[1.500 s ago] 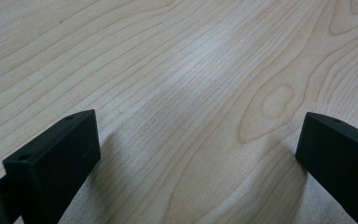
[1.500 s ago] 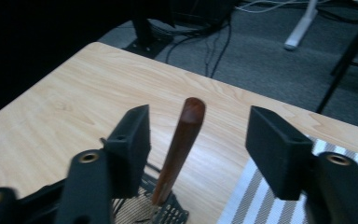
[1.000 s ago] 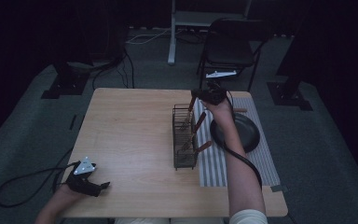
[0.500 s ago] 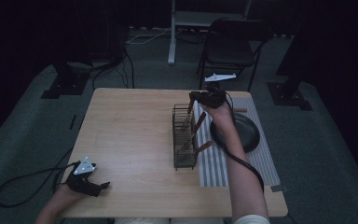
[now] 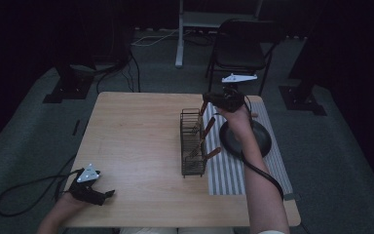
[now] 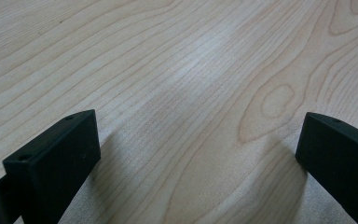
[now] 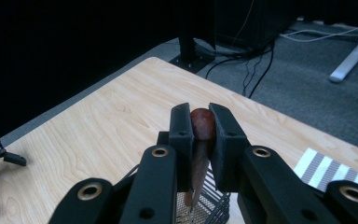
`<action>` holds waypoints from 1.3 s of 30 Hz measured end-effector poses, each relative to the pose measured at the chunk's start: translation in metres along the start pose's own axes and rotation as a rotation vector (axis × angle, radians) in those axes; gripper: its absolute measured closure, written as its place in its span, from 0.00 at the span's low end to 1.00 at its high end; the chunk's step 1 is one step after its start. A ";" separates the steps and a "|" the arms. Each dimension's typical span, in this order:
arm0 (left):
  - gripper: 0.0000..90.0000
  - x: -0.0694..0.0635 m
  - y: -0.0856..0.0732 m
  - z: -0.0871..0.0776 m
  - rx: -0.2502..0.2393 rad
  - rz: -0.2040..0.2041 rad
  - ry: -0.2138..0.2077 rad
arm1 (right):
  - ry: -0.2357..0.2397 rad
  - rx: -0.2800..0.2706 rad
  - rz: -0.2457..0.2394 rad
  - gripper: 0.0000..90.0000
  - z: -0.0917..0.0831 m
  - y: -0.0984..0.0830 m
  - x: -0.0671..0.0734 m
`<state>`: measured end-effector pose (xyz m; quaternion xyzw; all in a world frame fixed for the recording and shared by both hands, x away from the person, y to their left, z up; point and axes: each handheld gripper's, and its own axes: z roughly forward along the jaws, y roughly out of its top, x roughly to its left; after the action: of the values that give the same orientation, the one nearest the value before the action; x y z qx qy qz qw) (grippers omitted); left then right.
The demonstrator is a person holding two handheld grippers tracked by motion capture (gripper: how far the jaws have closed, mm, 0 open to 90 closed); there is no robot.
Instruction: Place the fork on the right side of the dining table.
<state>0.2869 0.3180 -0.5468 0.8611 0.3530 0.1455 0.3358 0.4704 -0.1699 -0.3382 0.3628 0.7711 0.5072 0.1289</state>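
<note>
A wire basket (image 5: 193, 144) stands right of the table's middle, with several wooden-handled utensils (image 5: 209, 127) leaning in it. Above its far end my right gripper (image 5: 210, 100) is shut on the rounded top of one brown wooden handle (image 5: 203, 110). In the right gripper view the two jaws (image 7: 201, 116) clamp that handle (image 7: 198, 158), which hangs down into the basket (image 7: 212, 205). My left gripper (image 5: 106, 195) lies on the table's near left corner, open. Its jaws (image 6: 198, 154) stand wide apart over bare wood.
A striped mat (image 5: 233, 170) lies right of the basket with a dark round pan (image 5: 258, 141) on it. The wooden table (image 5: 136, 141) is bare to the left. A folding chair (image 5: 238, 48) and stand bases sit on the floor beyond.
The right gripper has shifted only slightly above the basket's far end, still holding the handle. The left gripper has not moved.
</note>
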 end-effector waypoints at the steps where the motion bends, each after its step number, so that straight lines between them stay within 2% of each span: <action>1: 0.00 0.000 0.000 0.000 0.000 0.000 0.000 | -0.001 -0.004 -0.001 0.90 -0.002 0.002 0.001; 11: 0.00 0.000 0.000 0.000 0.000 0.000 0.000 | -0.002 -0.023 -0.011 0.90 -0.014 0.012 0.005; 28: 0.00 0.000 0.000 0.000 -0.001 0.000 0.001 | -0.005 -0.124 -0.017 0.90 -0.054 0.045 0.013; 33: 0.00 0.000 0.000 0.000 -0.001 0.000 0.001 | -0.035 -0.141 -0.024 0.90 -0.069 0.054 0.015; 39: 0.00 0.000 0.000 0.000 -0.001 0.000 0.001 | -0.071 -0.155 -0.023 0.90 -0.084 0.054 0.011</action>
<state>0.2869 0.3180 -0.5468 0.8609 0.3531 0.1460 0.3361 0.4385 -0.2084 -0.2508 0.3604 0.7287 0.5506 0.1898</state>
